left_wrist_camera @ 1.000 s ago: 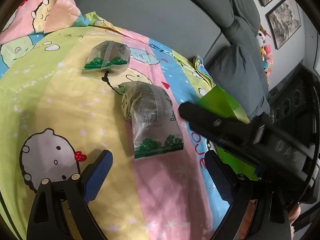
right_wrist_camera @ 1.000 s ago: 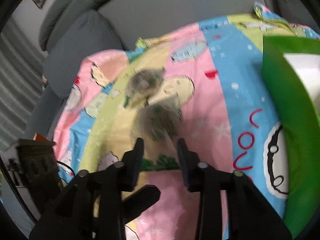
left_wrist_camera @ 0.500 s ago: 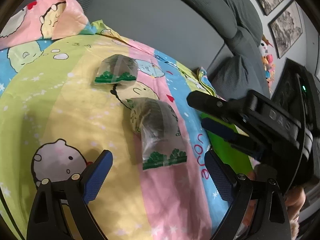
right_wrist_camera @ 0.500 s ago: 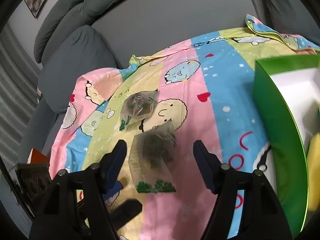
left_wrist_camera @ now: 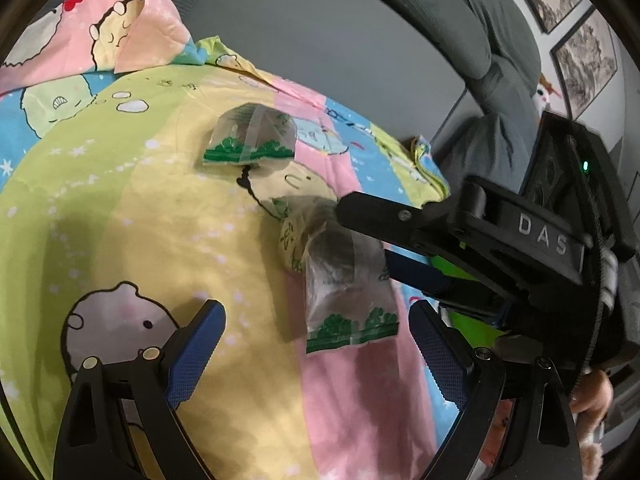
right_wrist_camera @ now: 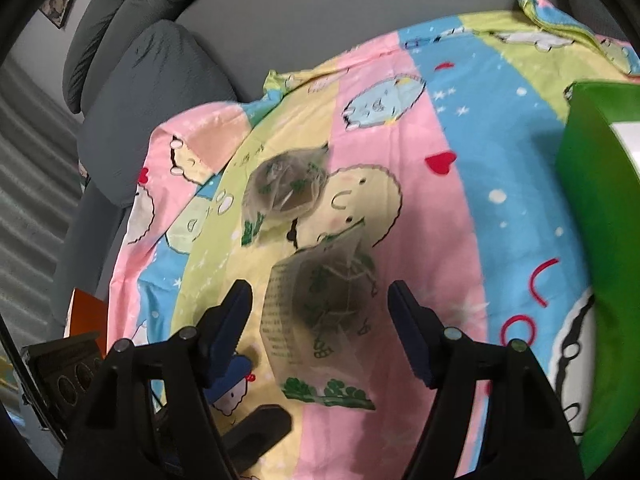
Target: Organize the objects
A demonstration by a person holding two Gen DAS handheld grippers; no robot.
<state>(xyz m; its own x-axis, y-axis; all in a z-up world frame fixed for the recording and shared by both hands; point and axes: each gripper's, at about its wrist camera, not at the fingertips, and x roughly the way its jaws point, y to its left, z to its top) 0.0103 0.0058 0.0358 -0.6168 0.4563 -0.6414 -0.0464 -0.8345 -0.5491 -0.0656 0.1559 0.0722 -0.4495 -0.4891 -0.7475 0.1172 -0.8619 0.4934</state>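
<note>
Clear plastic of the near tea bag (right_wrist_camera: 324,320) lies on the bedsheet (right_wrist_camera: 460,184) between my right gripper (right_wrist_camera: 320,320) jaws, released, not touching. Clenching there could crush it. My left gripper (left_wrist_camera: 316,344) is open, empty.

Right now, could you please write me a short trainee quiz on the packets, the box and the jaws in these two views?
1. True or false: the right gripper has its jaws clamped on a packet.
2. How many clear packets lie on the sheet?
3. The box is: A red, B green, C white.

Key:
1. False; the near packet lies between open jaws, untouched.
2. Two; the far packet is the other.
3. B.
</note>
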